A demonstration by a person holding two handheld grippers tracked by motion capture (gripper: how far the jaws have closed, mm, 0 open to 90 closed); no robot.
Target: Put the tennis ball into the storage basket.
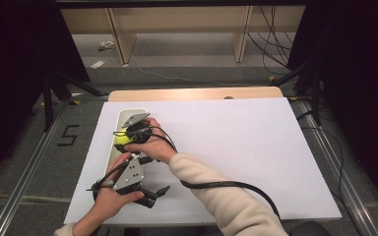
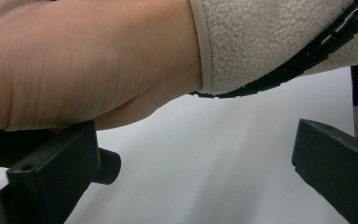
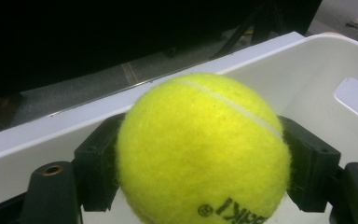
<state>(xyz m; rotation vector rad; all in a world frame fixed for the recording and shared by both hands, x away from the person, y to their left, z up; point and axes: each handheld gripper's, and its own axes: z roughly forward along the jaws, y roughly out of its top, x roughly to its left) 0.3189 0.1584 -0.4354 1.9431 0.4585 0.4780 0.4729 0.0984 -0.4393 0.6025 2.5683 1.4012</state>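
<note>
Tennis ball [image 3: 203,151] (print cut off) clamped in right hand-held gripper [image 3: 205,163]

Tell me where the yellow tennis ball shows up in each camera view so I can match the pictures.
High view: the tennis ball sits left of centre, over the white bin, under the right gripper.
Right gripper view: the ball is at centre, clamped between the two black jaws.
Left gripper view: I can't find the ball there.
Shared landmark: the white bin, behind the ball in the right gripper view.

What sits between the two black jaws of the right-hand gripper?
A fuzzy yellow tennis ball, clamped between the right gripper jaws over the white plastic bin, in the right gripper view.
</note>
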